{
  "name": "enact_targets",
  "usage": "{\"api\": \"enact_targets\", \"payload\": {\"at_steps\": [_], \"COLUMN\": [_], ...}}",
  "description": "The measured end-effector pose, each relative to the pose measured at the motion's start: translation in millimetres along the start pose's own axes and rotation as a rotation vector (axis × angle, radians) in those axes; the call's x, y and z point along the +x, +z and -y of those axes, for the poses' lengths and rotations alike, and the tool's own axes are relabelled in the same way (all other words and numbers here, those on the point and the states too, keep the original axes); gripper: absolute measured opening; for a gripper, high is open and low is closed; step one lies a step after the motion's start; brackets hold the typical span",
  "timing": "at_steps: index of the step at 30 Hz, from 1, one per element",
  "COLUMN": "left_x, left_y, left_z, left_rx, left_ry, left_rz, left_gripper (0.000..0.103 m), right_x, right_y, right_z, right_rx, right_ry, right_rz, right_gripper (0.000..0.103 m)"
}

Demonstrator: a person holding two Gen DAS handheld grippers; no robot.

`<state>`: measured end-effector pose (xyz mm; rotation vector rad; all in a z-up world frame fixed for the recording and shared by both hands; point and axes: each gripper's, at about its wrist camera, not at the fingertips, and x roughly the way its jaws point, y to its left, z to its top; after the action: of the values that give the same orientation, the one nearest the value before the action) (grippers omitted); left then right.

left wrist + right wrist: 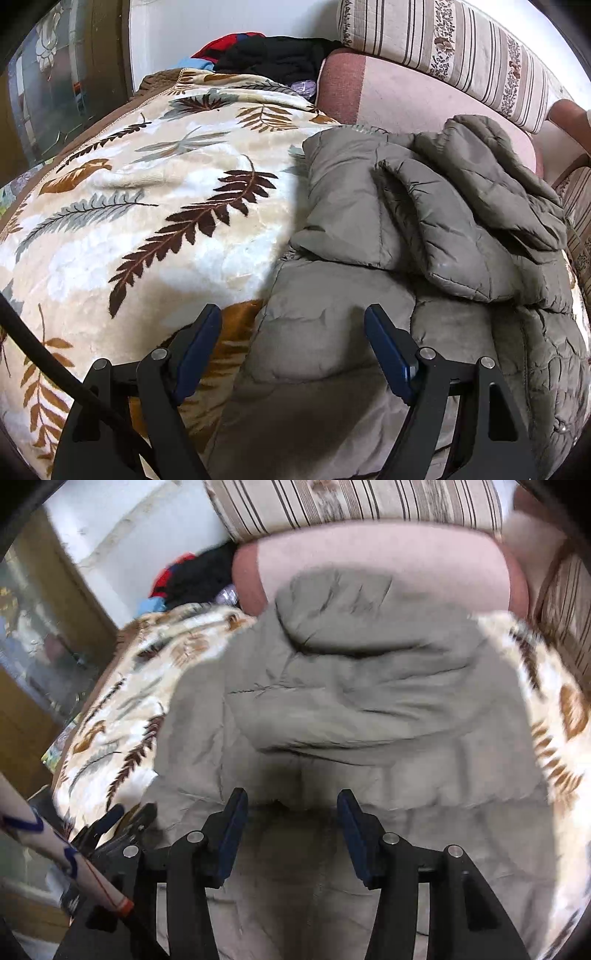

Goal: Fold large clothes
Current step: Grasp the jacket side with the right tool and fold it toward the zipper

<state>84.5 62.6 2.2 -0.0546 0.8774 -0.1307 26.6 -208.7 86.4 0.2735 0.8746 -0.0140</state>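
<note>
The jacket [332, 709], a grey-green padded one, is lying on a bed [155, 206] covered by a leaf-print blanket [147, 221], and its long axis is running away from both cameras toward the pink pillow [424, 99] at the head. In the right wrist view the jacket is lying straight ahead of and under the right gripper [291, 805], whose jaws are standing apart with nothing between them, the quilted cloth just below the tips; a folded part is lying crosswise higher up the jacket. The picture is blurred, so whether the tips are touching the cloth cannot be told.

In the left wrist view the left gripper [291, 325] is hanging over the jacket's near left edge, where jacket and blanket are meeting. Its jaws are wide open and empty: one tip is over the blanket, the other over the jacket. A sleeve [443, 229] is lying folded across the body to the right.

Both grippers are sitting at the near end, so the next fold would likely be carrying that end up along the long axis; the left one is better placed for the edge.

A striped cushion [461, 51] is leaning behind the pillow, and a heap of dark and red clothes [266, 51] is lying by the white wall [221, 22].
</note>
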Motion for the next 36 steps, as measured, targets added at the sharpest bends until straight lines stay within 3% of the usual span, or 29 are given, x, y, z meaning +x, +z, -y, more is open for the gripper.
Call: {"api": "enact_targets", "payload": {"at_steps": [2, 5, 9, 12, 14, 15, 17, 20, 24, 26, 29, 33, 36], "left_x": [-0.1, 1.2, 3.0, 2.5, 4.0, 5.2, 6.4, 5.2, 1.1, -0.9, -0.5, 0.8, 1.3], "left_y": [1.3, 1.0, 0.6, 0.6, 0.8, 1.6, 2.2, 3.1, 6.4, 7.1, 7.2, 6.5, 6.8], "left_z": [0.5, 2.0, 1.7, 1.8, 2.8, 3.6, 4.3, 0.4, -4.7, -7.9, -11.5, -8.7, -7.9], "left_rx": [-0.002, 0.004, 0.002, 0.003, 0.012, 0.019, 0.022, 0.001, -0.025, -0.037, -0.052, -0.032, -0.025], "left_ry": [-0.006, -0.006, -0.007, -0.01, -0.014, -0.015, -0.014, -0.02, -0.021, -0.016, -0.019, -0.009, -0.006], "left_rz": [0.005, 0.004, -0.005, -0.004, -0.009, -0.012, -0.018, -0.019, -0.012, -0.009, -0.012, -0.013, -0.007], "left_gripper": [0.079, 0.079, 0.079, 0.079, 0.079, 0.079, 0.079, 0.079, 0.079, 0.079, 0.079, 0.079, 0.079], "right_x": [-18.3, -13.4, 42.7, 84.2, 119.5, 131.4, 140.7, 114.4, 61.9, 53.2, 74.4, 138.0, 162.0], "right_y": [19.6, 56.0, 88.8, 81.3, 59.1, 49.6, 38.6, 45.9, 45.2, 35.4, 20.7, 9.8, 23.3], "right_z": [9.6, 26.9, 40.2, 39.4, 35.9, 32.3, 22.9, 12.4, -23.9, -49.3, -84.6, -111.9, -113.7], "right_rx": [0.005, 0.037, 0.047, 0.076, 0.074, 0.047, -0.036, -0.033, -0.061, -0.104, -0.193, -0.246, -0.206], "right_ry": [-0.08, -0.198, -0.312, -0.259, -0.202, -0.223, -0.284, -0.307, -0.19, -0.11, -0.031, -0.06, -0.076], "right_rz": [0.089, 0.159, 0.096, -0.015, -0.147, -0.177, -0.163, -0.095, 0.066, 0.086, 0.011, -0.119, -0.128], "right_gripper": [0.055, 0.055, 0.055, 0.055, 0.055, 0.055, 0.055, 0.054, 0.053, 0.053, 0.051, 0.042, 0.042]}}
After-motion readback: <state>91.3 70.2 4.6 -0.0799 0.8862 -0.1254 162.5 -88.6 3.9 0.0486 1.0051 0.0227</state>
